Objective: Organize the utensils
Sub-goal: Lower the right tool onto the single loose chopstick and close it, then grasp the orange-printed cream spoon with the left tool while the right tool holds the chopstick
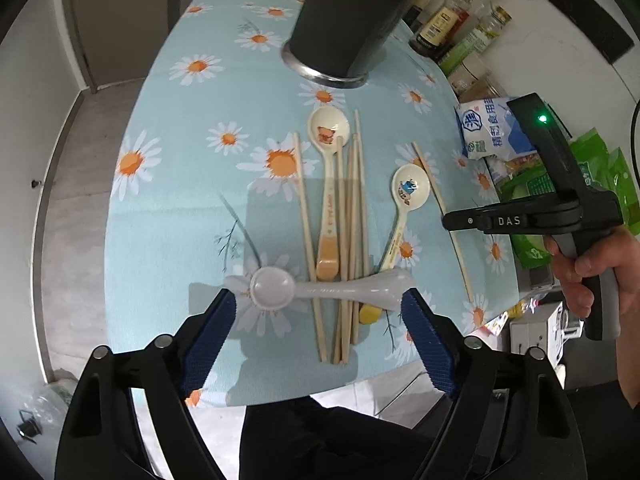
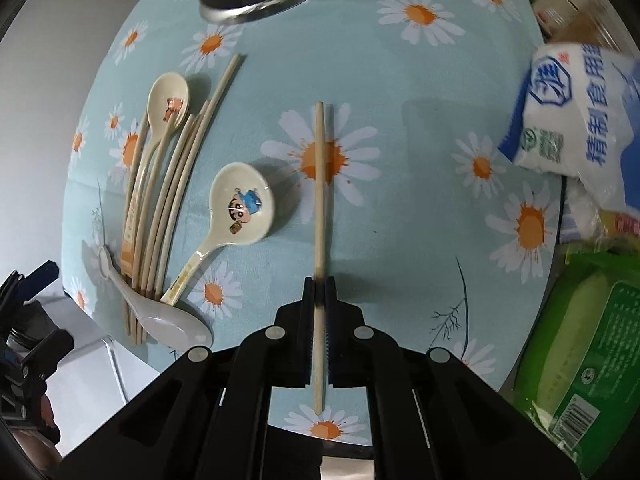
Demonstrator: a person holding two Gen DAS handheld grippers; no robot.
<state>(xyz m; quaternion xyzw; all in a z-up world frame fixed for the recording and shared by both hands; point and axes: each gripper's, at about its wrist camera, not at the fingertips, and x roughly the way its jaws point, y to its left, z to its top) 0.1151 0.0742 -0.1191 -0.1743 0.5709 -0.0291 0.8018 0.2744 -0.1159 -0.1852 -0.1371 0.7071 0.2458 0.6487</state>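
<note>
Left gripper: jaws spread wide, blue pads on either side of the white spoon; no pad visibly presses on it, though the right pad sits just at the handle's end.
White spoon: lies crosswise on the cloth at the near edge, bowl toward the left pad, handle resting over the near ends of the chopstick bundle.
Right gripper: pads pressed together, pinching a single chopstick near its lower part; pointed down at the table.
Single chopstick: runs straight away from the jaws across an orange-centred daisy, apart from the other utensils.
Chopstick bundle: several sticks lying side by side, roughly parallel, in the middle of the cloth, one lying slightly off to the left.
Bear spoon: cream, orange-ended handle, lying among the bundle with its bowl toward the cup.
Cartoon spoon: cream with a blue figure in the bowl, between the bundle and the single chopstick, handle angled toward the bundle's near ends.
Cup: dark, with a metal rim at the base, upright at the far side of the table.
Cloth: light blue with white daisies.
Salt bag: white and blue, at the table's right edge, beside green packets.
Bottles: clustered behind the cup, right of it.
</note>
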